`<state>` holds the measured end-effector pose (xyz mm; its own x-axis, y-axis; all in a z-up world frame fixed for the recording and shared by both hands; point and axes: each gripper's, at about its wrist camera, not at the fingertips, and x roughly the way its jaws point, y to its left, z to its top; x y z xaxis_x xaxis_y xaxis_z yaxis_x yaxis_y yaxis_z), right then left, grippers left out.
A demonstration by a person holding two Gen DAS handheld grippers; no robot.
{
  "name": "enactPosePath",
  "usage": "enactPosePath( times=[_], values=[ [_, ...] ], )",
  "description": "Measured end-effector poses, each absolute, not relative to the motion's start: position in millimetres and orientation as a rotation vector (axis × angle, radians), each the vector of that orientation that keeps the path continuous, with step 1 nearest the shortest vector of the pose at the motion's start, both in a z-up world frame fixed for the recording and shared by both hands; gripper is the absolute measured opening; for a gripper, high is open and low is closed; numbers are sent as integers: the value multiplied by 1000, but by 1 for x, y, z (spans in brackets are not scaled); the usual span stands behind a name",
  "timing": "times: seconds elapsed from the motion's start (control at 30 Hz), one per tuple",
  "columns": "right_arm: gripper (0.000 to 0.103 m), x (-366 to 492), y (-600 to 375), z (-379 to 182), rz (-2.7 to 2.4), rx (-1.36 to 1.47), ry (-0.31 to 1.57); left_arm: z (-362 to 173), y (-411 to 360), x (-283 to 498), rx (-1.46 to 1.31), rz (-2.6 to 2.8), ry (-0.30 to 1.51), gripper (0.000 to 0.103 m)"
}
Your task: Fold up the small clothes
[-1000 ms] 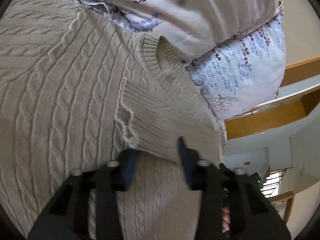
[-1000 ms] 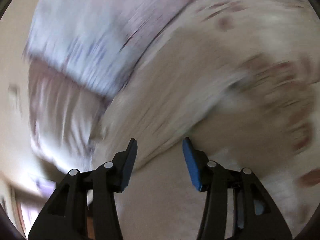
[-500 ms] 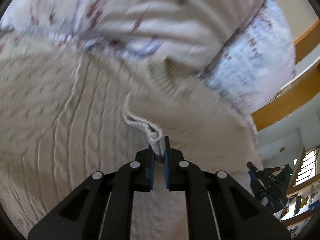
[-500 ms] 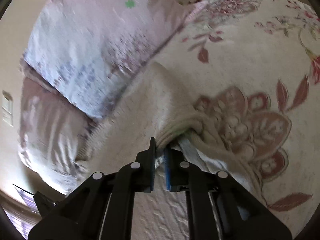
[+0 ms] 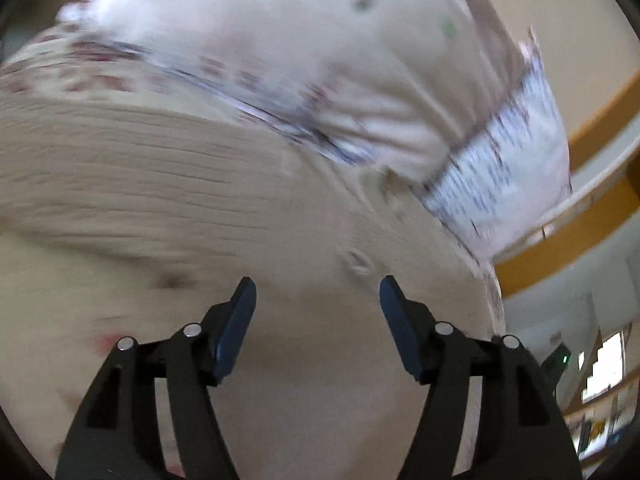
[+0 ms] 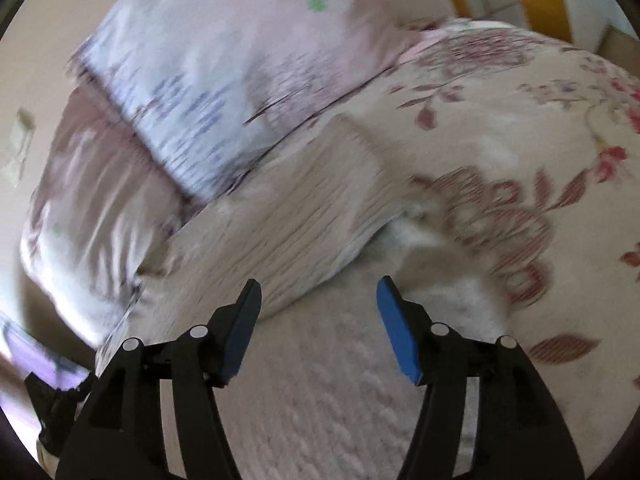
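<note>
- Hovering over the cream cable-knit sweater (image 6: 304, 216), both tools hold nothing: the left gripper (image 5: 316, 304) has its fingers wide apart with only knit showing between them, and the right gripper (image 6: 318, 304) is spread the same way above the near part of the garment.
- The sweater lies on the floral bedspread (image 6: 520, 120), its far edge just beside the pillows (image 6: 224, 60); in the right wrist view a ribbed layer lies doubled over the knit below it.
- Judging by that doubled layer and the empty fingers, one fold looks laid down, and the step in hand is the gap between folds.
- The next move probably calls for choosing a fresh edge or corner, closing each pair of fingers on a single layer, and carrying both sides over evenly so the knit does not bunch.
- Both views are smeared by motion; no brand, label or writing can be read anywhere.
</note>
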<state>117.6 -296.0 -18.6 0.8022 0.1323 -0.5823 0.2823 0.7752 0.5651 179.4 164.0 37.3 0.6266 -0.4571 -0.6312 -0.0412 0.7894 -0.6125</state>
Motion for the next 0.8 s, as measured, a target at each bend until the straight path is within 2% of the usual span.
enactPosePath(
  times=[0.17, 0.37, 0.8],
  values=[
    [63, 124, -268, -19, 46, 633, 664, 35, 240, 147, -741, -45, 814, 62],
    [66, 122, -264, -18, 88, 633, 658, 17, 302, 135, -936, 128, 771, 55],
    [69, 120, -263, -21, 110, 639, 653, -5, 365, 141, -1210, 209, 686, 24]
  ],
)
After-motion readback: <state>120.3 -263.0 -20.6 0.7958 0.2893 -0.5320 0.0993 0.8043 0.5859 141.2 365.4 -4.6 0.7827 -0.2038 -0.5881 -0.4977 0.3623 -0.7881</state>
